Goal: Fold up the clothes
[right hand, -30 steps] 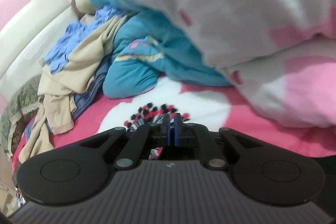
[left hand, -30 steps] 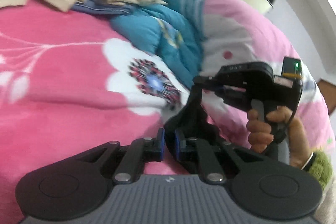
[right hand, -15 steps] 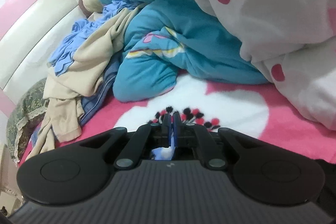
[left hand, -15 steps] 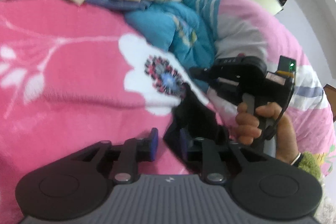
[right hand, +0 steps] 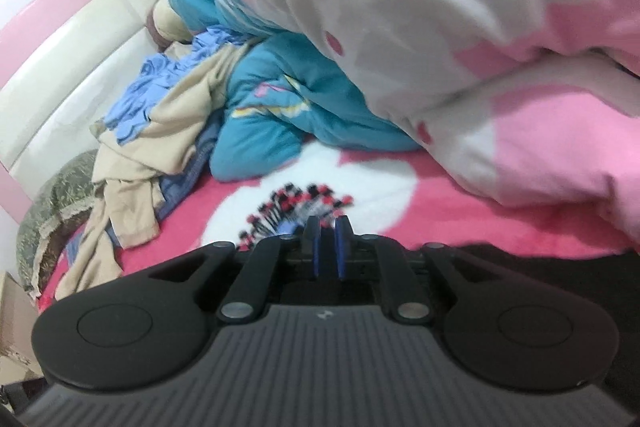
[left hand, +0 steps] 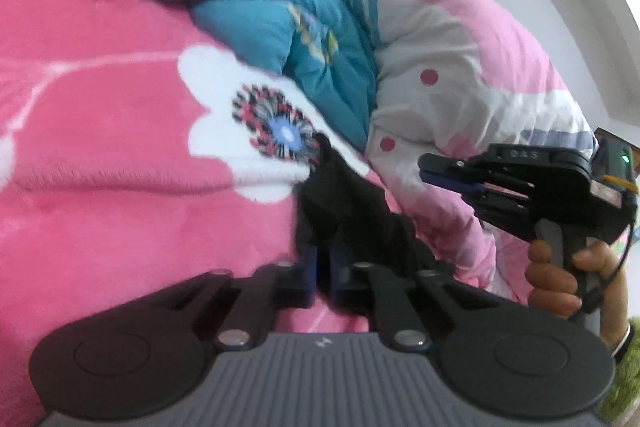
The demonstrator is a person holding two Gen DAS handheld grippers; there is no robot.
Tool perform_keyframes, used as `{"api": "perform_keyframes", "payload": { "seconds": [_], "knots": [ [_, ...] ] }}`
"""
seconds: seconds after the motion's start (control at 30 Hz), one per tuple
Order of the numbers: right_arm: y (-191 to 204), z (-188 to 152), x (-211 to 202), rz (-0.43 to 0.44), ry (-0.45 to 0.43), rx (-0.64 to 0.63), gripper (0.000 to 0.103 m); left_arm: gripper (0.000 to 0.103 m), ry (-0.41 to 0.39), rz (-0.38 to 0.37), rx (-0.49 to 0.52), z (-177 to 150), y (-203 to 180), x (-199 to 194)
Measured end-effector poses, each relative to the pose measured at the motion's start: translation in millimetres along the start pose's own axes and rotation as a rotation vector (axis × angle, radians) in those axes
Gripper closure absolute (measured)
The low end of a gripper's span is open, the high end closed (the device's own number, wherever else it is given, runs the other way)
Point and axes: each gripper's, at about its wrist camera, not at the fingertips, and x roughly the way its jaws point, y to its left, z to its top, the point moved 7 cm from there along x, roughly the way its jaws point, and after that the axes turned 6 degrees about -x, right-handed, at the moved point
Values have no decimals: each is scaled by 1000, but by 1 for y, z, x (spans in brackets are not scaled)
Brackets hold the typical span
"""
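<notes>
- Left claw (left hand: 323, 269) low over the pink blanket (left hand: 100, 147), fingers a narrow gap apart, black garment (left hand: 352, 211) bunched just beyond the tips and against the right finger; whether cloth is pinched, cannot tell.
- Black garment heaped on the blanket, one end touching the dark centre of the white flower print (left hand: 240, 123), the rest trailing toward the left claw.
- Right claw (left hand: 430, 169) in the left wrist view held off to the right of the flower print, above the pink-and-white quilt (left hand: 460, 59), blue-padded fingers pointing toward the garment without touching it; hand (left hand: 560, 279) wrapped round its grip.
- Right claw (right hand: 326, 247) in its own view: pads slightly parted, nothing between them, flower print (right hand: 312, 179) straight ahead.
- Teal quilt (right hand: 280, 123) beyond the flower print, under the pink-and-white quilt (right hand: 460, 47).
- Pile of beige and blue clothes (right hand: 160, 123) left of the teal quilt, against the cream headboard (right hand: 72, 67).
</notes>
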Motion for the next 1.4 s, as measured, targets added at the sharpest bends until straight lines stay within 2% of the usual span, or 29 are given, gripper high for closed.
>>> {"api": "perform_keyframes", "payload": {
  "seconds": [0.13, 0.23, 0.27, 0.37, 0.43, 0.5, 0.53, 0.6, 0.7, 0.83, 0.97, 1.0, 1.07, 1.17, 1.4],
  "knots": [
    [-6, -10, -7, -32, 4, 16, 95, 103, -142, 30, -39, 18, 6, -25],
    [-8, -11, -6, -59, 9, 5, 95, 103, -186, 46, -27, 26, 6, -35],
    [-10, -10, -2, -63, 18, 6, 95, 103, -167, 44, -25, 26, 6, -32],
    [-11, -8, 12, -66, 48, 12, 95, 101, -39, 24, -6, 13, 1, -14],
    [-5, -8, 25, -41, 81, 25, 93, 81, 13, 27, 22, 6, -2, -5],
    [3, -7, 37, -27, 105, 18, 83, 66, 46, 33, 56, 1, -6, 1],
    [9, -6, 42, -25, 114, 5, 75, 65, 47, 36, 73, -1, -7, 2],
    [23, -5, 52, -42, 134, -51, 69, 64, 43, 46, 91, -3, -8, 5],
    [39, -6, 68, -61, 169, -123, 62, 66, 33, 58, 112, -5, -9, 8],
    [50, -7, 88, -84, 210, -170, 62, 85, 17, 79, 112, -2, -5, 13],
    [50, -11, 109, -132, 248, -196, 64, 95, 27, 62, 67, 1, 2, 17],
    [48, -11, 110, -146, 247, -196, 66, 97, 27, 56, 65, 1, 2, 16],
    [45, -13, 112, -172, 246, -197, 86, 98, 17, 46, 64, 3, 1, 13],
    [39, -12, 106, -173, 228, -179, 99, 98, -19, 32, 72, 7, -5, 2],
    [57, -3, 86, -107, 152, -211, 101, 98, -86, -16, 84, 21, -18, -24]
  ]
}}
